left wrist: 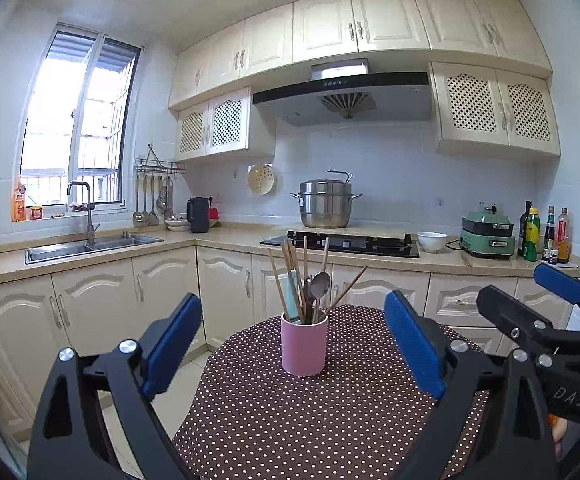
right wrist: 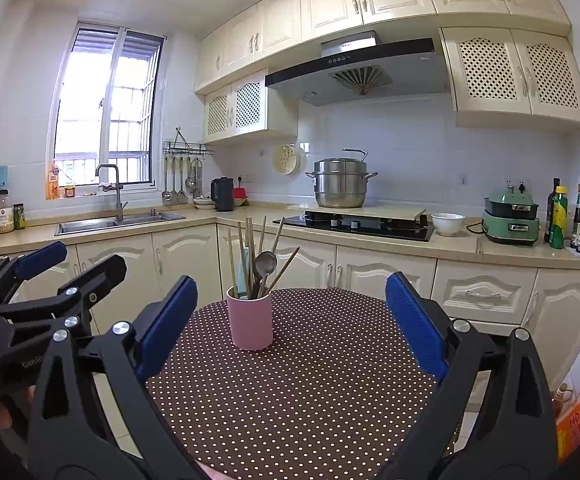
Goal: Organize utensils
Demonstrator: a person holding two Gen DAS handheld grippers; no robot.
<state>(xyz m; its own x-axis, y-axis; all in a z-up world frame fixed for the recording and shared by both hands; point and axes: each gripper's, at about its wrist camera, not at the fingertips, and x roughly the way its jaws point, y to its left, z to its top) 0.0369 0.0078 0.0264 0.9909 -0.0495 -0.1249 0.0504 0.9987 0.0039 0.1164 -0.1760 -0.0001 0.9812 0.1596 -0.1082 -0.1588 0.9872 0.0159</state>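
Observation:
A pink cup [left wrist: 304,346] [right wrist: 250,320] stands upright on a round table with a brown polka-dot cloth [left wrist: 330,420] [right wrist: 310,392]. It holds several wooden chopsticks [left wrist: 280,284] [right wrist: 232,258] and metal spoons [left wrist: 321,284] [right wrist: 265,262]. My left gripper [left wrist: 294,336] hangs open above the table's near side, the cup between its blue pads and farther off. My right gripper [right wrist: 290,312] is open too, the cup just left of centre. Each gripper shows at the edge of the other's view, the right gripper [left wrist: 530,304] and the left gripper [right wrist: 70,264]. Nothing is held.
Kitchen counters run behind the table, with a sink [left wrist: 90,246], a stove [left wrist: 342,244] carrying a steel pot [left wrist: 325,204], a white bowl [left wrist: 432,241], a green appliance [left wrist: 488,236] and bottles [left wrist: 546,236]. An orange packet [right wrist: 578,420] lies low at the right.

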